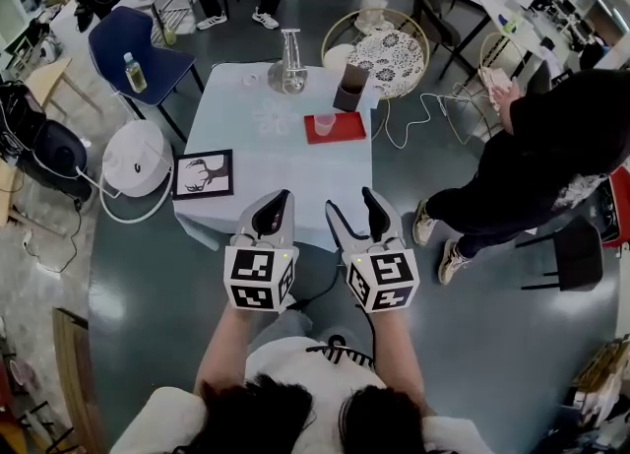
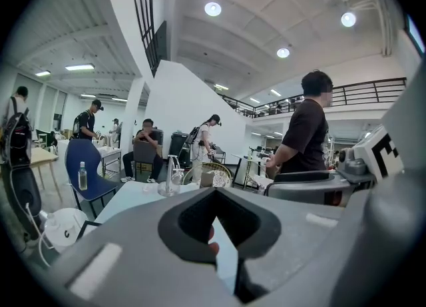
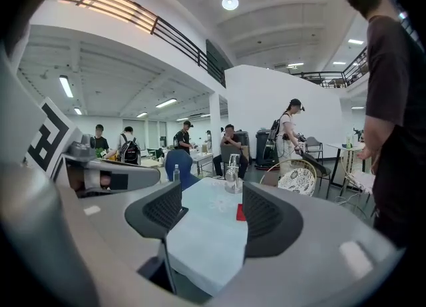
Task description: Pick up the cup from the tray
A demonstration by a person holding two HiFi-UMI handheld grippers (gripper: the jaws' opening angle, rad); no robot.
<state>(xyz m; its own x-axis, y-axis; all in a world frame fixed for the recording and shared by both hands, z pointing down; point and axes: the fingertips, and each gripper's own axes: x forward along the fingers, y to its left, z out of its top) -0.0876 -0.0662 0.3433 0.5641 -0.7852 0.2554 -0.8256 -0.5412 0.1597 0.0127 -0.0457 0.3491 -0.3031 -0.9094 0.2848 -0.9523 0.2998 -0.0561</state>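
Right claw (image 1: pixel 352 204) spread, empty | cup (image 1: pixel 324 123) upright, long axis vertical, on tray (image 1: pixel 352 133)

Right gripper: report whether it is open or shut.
Open. The right gripper has its dark padded fingers standing apart, gripping nothing; the pale blue table shows through the gap.

- A pink cup (image 1: pixel 324 124) stands on a red tray (image 1: pixel 346 133) toward the far right of the table (image 1: pixel 266 162).
- A dark box (image 1: pixel 349 88) and a glass vase (image 1: pixel 291 63) stand beyond the tray.
- A framed picture (image 1: pixel 204 173) lies at the near left corner.
- The left gripper (image 1: pixel 279 198), jaws together, and the right gripper (image 1: pixel 349 202), jaws apart, hover empty at the near edge.
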